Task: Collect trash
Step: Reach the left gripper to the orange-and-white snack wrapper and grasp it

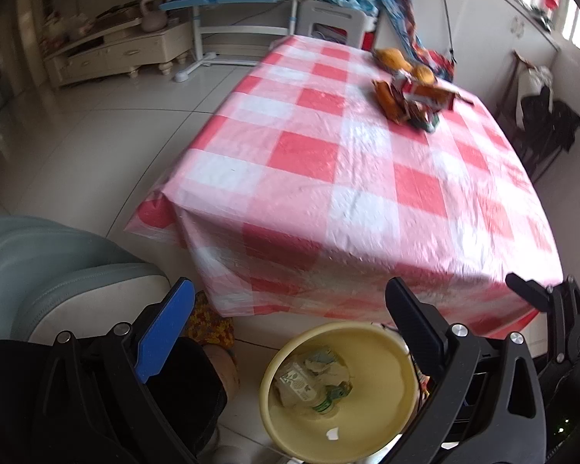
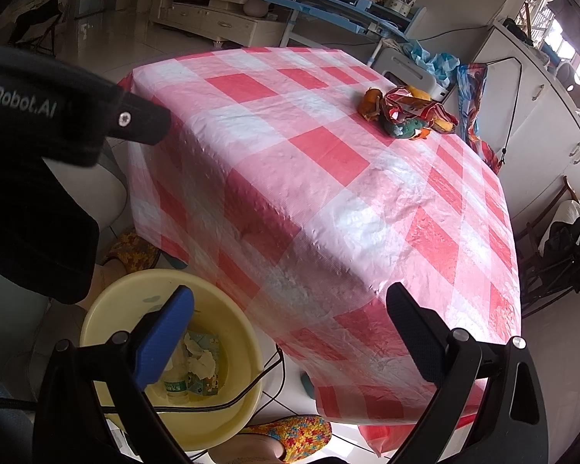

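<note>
Big picture first: a table under a red-and-white checked plastic cloth (image 1: 328, 162) fills both views, its near corner draped down towards the floor. Tucked against that corner on the tiles sits a pale yellow bin (image 1: 340, 390), and it is already in business, with a clear plastic bottle (image 2: 176, 384) and some crumpled tissue and packaging lying at the bottom.

Both tools hang above the bin side of the table. The left gripper (image 1: 290, 332) has its jaws spread wide with nothing between them; the right gripper (image 2: 290, 332) is just the same, wide and empty.

Now the target: a heap of crumpled snack wrappers (image 2: 410, 114) with orange peel or fruit among them, at the far end of the tabletop, well apart from both grippers and from the bin. From the left wrist it reads as a jumble of red, orange and green foil (image 1: 413, 94).

This stuff should be very light and soft, crinkly foil that collapses when pinched and may slip between smooth pads. Best bet looks like biting a bunched, folded ridge of a wrapper rather than a flat edge. The orange pieces look firmer, but their exact shape is hard to tell.
</note>
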`<state>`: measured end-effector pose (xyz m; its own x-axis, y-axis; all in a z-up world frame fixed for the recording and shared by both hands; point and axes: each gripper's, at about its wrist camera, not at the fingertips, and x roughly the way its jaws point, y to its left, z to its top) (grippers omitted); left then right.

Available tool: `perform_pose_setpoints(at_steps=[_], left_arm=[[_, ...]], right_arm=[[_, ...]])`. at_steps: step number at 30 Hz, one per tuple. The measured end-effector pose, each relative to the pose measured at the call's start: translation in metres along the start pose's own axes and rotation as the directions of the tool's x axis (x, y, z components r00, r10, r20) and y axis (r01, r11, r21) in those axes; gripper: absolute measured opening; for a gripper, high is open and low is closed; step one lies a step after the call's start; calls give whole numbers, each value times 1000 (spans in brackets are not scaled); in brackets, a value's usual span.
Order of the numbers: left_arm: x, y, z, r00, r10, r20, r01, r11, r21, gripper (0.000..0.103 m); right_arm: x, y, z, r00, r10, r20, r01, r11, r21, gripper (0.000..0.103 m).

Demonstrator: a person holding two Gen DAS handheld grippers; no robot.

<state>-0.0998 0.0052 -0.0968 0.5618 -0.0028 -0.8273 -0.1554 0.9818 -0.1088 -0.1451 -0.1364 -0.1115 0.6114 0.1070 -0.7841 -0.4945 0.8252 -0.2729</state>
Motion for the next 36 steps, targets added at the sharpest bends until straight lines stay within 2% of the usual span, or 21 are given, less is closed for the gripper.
perform_pose_setpoints(at_steps=[4, 9, 12, 15, 19, 22, 26, 29, 31, 33, 36], left_arm=[[-12, 12, 15, 999, -23, 47, 25, 998, -55, 96], [-9, 3, 51, 998, -48, 46, 49, 999, -22, 96], [4, -10, 80, 998, -56, 39, 56, 998, -14, 96], [20, -32, 115, 996, -72, 45, 71, 997, 23, 96], [46, -70, 160, 992, -106, 68, 102, 992, 73, 96], [72, -97, 196, 989, -130, 73, 122, 987, 105, 96], [120, -137, 232, 991, -126, 40, 117, 976, 182, 96], [162, -158, 245, 994, -103, -21, 105, 965, 239, 96], [182, -165, 245, 990, -113, -85, 131, 958, 256, 96], [182, -169, 236, 980, -167, -105, 190, 944, 271, 95], [172, -181, 216, 963, -229, -143, 266, 897, 352, 95]], right_arm=[[-8, -16, 5, 1000, -12, 22, 11, 999, 46, 95], [-5, -36, 14, 1000, 7, 13, -8, 996, 89, 95], [0, -44, 22, 999, 30, -13, -29, 997, 73, 95], [7, -54, 27, 998, 49, -26, -47, 996, 82, 95], [17, -67, 25, 993, 111, -29, -104, 979, 174, 95], [21, -73, 26, 992, 127, -21, -120, 972, 202, 95], [26, -83, 28, 988, 153, -8, -146, 957, 252, 95], [29, -86, 27, 988, 157, -11, -149, 954, 261, 95], [30, -90, 25, 988, 155, -14, -146, 952, 270, 95], [32, -96, 24, 986, 168, -12, -158, 943, 293, 95], [33, -101, 24, 982, 190, -2, -179, 929, 324, 95]])
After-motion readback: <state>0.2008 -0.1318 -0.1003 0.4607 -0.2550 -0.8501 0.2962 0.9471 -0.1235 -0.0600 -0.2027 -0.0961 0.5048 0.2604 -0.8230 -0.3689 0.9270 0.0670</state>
